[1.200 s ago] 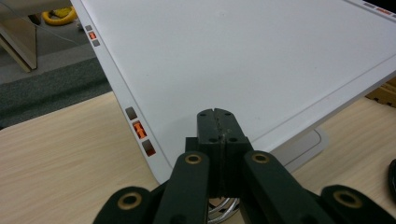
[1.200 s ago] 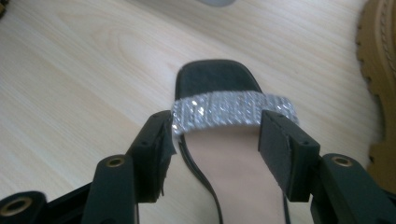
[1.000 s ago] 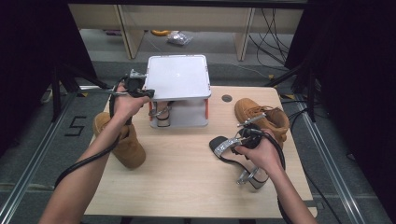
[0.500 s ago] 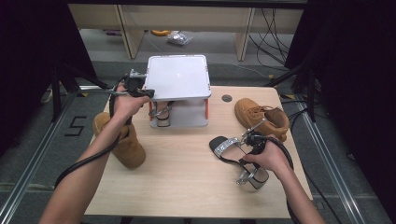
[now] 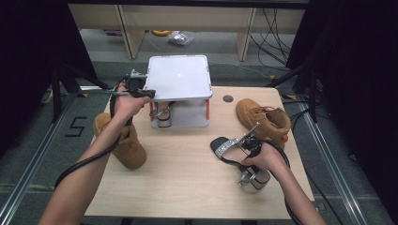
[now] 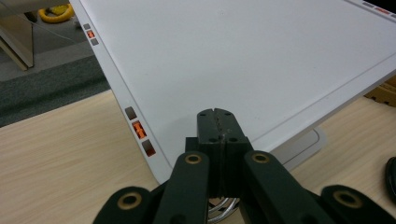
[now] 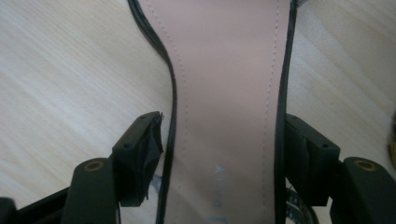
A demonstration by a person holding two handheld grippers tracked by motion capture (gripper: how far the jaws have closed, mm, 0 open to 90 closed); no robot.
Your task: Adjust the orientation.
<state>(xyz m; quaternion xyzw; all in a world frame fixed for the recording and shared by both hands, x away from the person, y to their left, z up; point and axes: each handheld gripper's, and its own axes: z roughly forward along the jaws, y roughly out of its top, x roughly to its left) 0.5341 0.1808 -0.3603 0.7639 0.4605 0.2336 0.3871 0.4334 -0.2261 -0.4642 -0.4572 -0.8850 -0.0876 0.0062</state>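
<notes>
1. A black high-heeled sandal (image 5: 237,157) is seen lying on the wooden table (image 5: 187,173), near its right side, just in front of a tan boot (image 5: 264,119).
2. The right gripper (image 5: 244,147) is held over the sandal's middle, and its jaws have just been opening.
3. In the right gripper view, the sandal's pink insole (image 7: 229,93) is shown between the widely spread jaws; a gap is visible at the left pad, while contact at the right pad cannot be told.
4. The left gripper (image 5: 141,91) is held at the left edge of a white two-tier rack (image 5: 180,77) at the back of the table.
5. In the left gripper view, its jaws are shown pressed fully together, with nothing between them, above the rack's white top (image 6: 243,60).
6. A second sandal (image 5: 163,115) is kept on the rack's lower shelf.
7. Another tan boot (image 5: 124,145) is partly covered by the left forearm near the table's left edge.
</notes>
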